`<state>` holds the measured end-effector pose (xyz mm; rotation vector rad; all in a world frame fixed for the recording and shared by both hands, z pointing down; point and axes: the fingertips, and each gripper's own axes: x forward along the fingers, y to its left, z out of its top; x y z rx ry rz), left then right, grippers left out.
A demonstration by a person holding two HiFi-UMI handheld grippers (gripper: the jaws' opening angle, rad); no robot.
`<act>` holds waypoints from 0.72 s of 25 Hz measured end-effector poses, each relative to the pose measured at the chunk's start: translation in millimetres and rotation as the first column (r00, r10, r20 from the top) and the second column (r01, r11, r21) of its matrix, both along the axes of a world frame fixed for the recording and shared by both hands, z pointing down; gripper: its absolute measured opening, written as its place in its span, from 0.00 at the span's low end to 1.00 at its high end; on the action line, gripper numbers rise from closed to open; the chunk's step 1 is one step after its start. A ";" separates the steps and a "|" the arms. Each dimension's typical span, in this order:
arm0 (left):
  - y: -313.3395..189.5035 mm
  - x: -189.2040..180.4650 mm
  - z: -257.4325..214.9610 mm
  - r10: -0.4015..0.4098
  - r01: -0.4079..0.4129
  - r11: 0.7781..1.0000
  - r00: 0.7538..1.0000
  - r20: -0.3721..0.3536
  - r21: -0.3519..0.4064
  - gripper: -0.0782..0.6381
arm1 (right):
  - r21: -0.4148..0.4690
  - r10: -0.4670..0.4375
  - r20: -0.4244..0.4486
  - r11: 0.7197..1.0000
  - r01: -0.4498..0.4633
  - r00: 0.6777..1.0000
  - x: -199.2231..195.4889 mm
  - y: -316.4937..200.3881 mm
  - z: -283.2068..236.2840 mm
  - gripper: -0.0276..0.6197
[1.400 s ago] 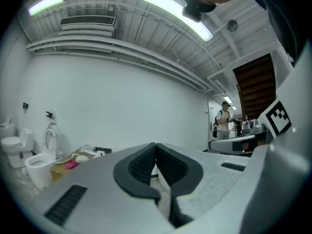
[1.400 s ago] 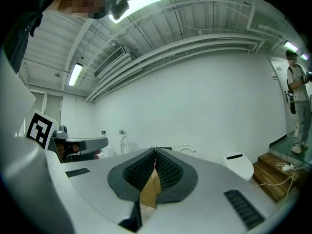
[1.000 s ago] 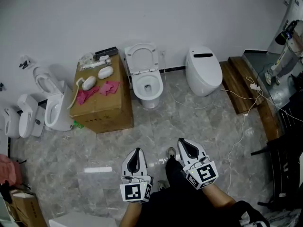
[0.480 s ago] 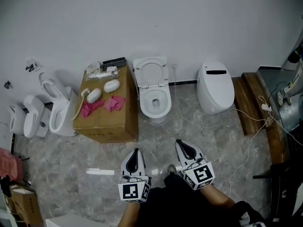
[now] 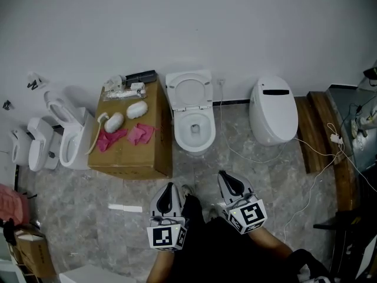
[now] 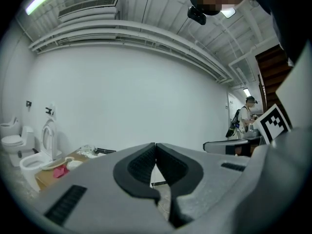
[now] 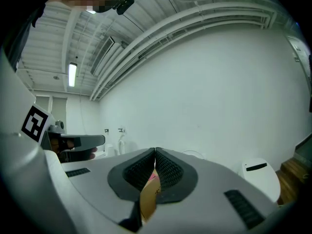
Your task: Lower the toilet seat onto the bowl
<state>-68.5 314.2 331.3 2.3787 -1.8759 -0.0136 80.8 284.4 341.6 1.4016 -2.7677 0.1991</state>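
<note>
1. Head view: the toilet seat (image 5: 189, 91) stands raised against the wall at twelve o'clock from you, over the open bowl (image 5: 194, 130). Your left gripper (image 5: 171, 187) and right gripper (image 5: 226, 177) sit at the bowl's six o'clock, well apart from it.
2. Watch out here: a cardboard box (image 5: 136, 155) crowds the bowl's nine o'clock side, so your left gripper has little room and could bump it. I also judge that a shove from closed tips could tip the seat past balance, letting it fall and slam.
3. Left gripper view: the pads are pressed together at the tip and pinch nothing. The box shows low at eight o'clock, and your own jaws cover the seat.
4. Right gripper view: the jaws meet at the tip and hold nothing. The brown in the slit below is only the box beyond. The seat's white rim peeks over the right jaw at about four o'clock, still far off.
</note>
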 end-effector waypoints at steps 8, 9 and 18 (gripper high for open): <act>-117.5 -21.8 8.7 0.044 -0.044 0.999 0.999 -0.013 -0.010 0.12 | -0.032 0.036 -0.024 0.999 -0.037 0.999 -22.4 -98.3 14.4 0.09; -134.2 -25.2 6.4 0.055 -0.055 0.998 0.998 -0.015 -0.005 0.12 | -0.034 0.040 -0.027 0.999 -0.041 0.999 -27.1 -112.3 14.7 0.09; -265.5 -69.5 -13.0 0.129 -0.129 0.992 0.992 0.004 0.012 0.12 | -0.034 0.087 -0.033 0.996 -0.088 0.996 -79.4 -229.8 3.9 0.09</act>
